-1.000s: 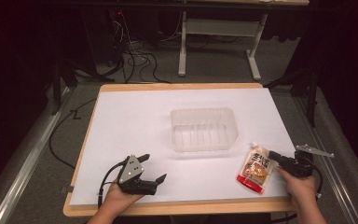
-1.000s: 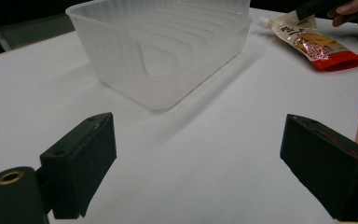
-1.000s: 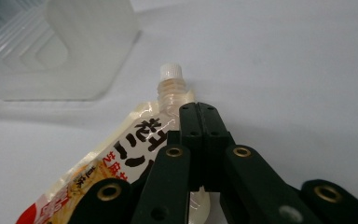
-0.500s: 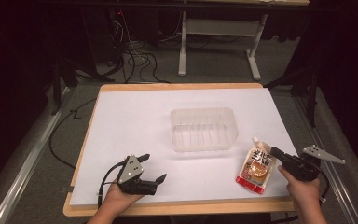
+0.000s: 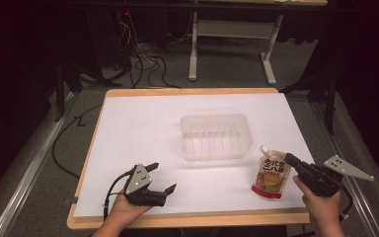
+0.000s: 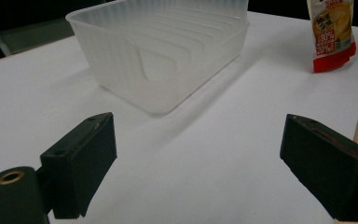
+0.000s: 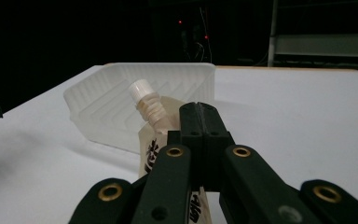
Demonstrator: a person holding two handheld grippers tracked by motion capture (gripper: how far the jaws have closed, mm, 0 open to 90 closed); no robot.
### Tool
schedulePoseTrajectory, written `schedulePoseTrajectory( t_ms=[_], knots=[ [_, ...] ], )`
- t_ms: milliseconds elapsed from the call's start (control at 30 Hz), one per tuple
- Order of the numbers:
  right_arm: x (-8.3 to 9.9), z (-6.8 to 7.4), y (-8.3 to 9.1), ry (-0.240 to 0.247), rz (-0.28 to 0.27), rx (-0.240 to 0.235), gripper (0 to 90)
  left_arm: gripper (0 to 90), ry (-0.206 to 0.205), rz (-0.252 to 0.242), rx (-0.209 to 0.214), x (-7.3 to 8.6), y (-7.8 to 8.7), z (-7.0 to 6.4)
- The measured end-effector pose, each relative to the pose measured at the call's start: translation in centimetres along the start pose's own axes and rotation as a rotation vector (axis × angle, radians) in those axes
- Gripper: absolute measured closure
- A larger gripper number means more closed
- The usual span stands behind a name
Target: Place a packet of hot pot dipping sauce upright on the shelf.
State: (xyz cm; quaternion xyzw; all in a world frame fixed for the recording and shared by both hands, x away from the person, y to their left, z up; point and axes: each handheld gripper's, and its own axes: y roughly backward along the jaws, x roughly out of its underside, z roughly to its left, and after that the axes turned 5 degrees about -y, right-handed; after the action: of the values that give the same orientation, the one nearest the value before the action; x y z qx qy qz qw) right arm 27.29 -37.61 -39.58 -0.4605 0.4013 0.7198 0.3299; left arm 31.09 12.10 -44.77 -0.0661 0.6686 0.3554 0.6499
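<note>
While seemingly pinched, pouch (image 5: 270,173) between right gripper (image 5: 290,160) fingers

On the spouted pouch (image 6: 332,29), right of the clear plastic container (image 6: 163,51), we read white "80%" and "20%" on its red bottom band. The dark characters higher up we cannot make out.

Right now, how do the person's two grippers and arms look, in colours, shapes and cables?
Both are black two-jaw tools. The left gripper carries a grey three-cornered plate with small dark dots, and a black cable loops from its rear. The right gripper has a like grey plate and brass-coloured rivets on its jaw links. The left one's jaws end in blocky black pads. No sleeves cover the forearms.
</note>
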Motion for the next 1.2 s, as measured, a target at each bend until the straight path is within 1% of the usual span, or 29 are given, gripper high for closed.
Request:
schedulePoseTrajectory(
  t_ms=[133, 200, 267, 333, 433, 533, 600, 667, 800, 833, 1033, 1200],
  knots=[
    [-0.5, 0.8, 0.2, 0.041, -0.013, -0.006, 90.0, 11.2, -0.001, 0.003, -0.001, 0.0, 0.0, 0.0],
    [-0.7, 1.2, 0.2, 0.063, -0.025, 0.004, 90.0, 11.2, -0.002, 0.005, -0.001, 0.0, 0.0, 0.0],
    [-0.9, 1.4, 0.2, 0.074, -0.042, 0.015, 90.0, 11.2, -0.002, 0.004, -0.001, 0.0, 0.0, 0.0],
    [-1.2, 1.5, 0.2, 0.085, -0.071, 0.05, 90.0, 11.2, -0.002, 0.003, -0.001, 0.0, 0.0, 0.0],
    [-1.6, 1.0, 0.5, 0.096, -0.124, 0.116, 90.0, 11.2, -0.001, 0.005, -0.002, 0.0, 0.0, 0.1],
    [-1.6, 0.4, 0.6, 0.081, -0.161, 0.162, 90.0, 11.2, 0.001, 0.006, -0.002, 0.1, 0.0, 0.0],
    [-1.4, 0.1, 0.5, 0.07, -0.176, 0.179, 90.0, 11.2, 0.0, 0.007, -0.002, 0.1, -0.1, 0.0],
    [-1.1, -0.1, 0.4, 0.065, -0.171, 0.195, 90.0, 11.2, 0.0, 0.006, -0.001, 0.1, -0.1, 0.0],
    [-0.4, -0.4, 0.1, 0.059, -0.135, 0.205, 90.0, 11.2, -0.001, 0.004, -0.002, 0.0, 0.0, 0.0],
    [-0.4, -0.4, 0.1, 0.059, -0.135, 0.205, 90.0, 11.2, -0.001, 0.004, -0.002, 0.0, 0.0, 0.0],
    [0.2, -0.3, 1.1, 0.051, -0.133, 0.209, 90.0, 11.2, -0.004, 0.005, 0.001, 0.0, 0.0, 0.1],
    [0.7, -0.1, 1.7, 0.062, -0.127, 0.214, 90.0, 11.2, -0.004, -0.002, -0.002, 0.0, 0.2, 0.1]
  ],
)
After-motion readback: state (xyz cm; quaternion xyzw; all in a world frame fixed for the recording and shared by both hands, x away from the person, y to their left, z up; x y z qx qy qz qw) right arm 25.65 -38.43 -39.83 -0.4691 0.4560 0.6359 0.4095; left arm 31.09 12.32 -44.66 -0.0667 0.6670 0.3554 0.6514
